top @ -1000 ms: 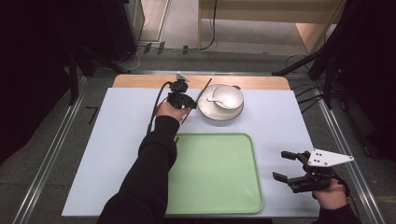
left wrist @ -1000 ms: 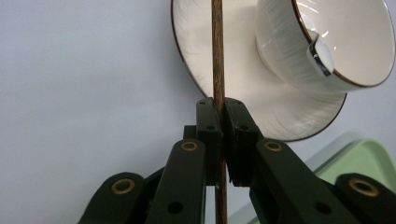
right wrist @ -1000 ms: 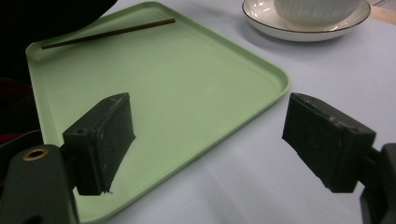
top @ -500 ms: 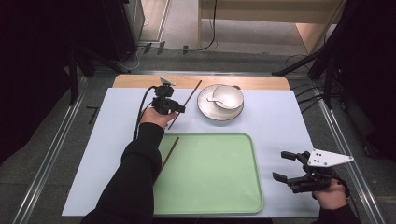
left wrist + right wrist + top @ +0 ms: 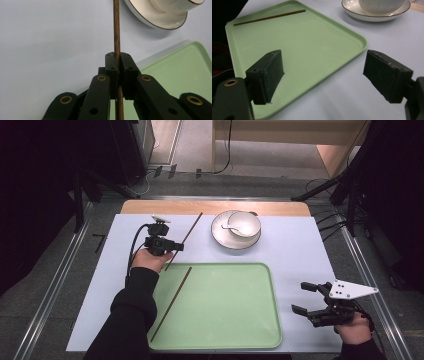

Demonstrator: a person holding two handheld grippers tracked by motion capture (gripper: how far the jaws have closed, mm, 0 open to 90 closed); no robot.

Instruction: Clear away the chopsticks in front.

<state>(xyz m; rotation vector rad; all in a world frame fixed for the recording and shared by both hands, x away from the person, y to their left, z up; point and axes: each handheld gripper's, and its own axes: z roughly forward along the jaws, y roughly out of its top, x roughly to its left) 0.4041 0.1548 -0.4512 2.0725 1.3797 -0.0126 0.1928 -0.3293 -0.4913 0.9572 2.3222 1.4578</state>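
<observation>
While our left gripper (image 5: 172, 247) clamps its black jaws on a thin dark-brown wooden chopstick (image 5: 186, 238), we see a flat pale-green plastic tray (image 5: 225, 310) lying on the light blue-grey table cover (image 5: 295, 250), with a second dark-brown chopstick (image 5: 171, 303) resting along its left part. From the tray's middle, a white ceramic bowl (image 5: 244, 224) sits at about twelve o'clock on a white dark-rimmed saucer (image 5: 235, 240), with a white spoon (image 5: 229, 226) in it. Nothing lies between the held chopstick and the tray; the saucer stands just to its right, apart from it.

The held chopstick is slender, straight and wood-grained, gripped near its lower end just beyond the tray's far-left corner. Its long axis runs from seven o'clock up to one o'clock in the high view, roughly parallel with the one on the tray.

Our right gripper (image 5: 306, 298) hovers at the tray's four o'clock, jaws spread wide apart, grasping nothing.
</observation>
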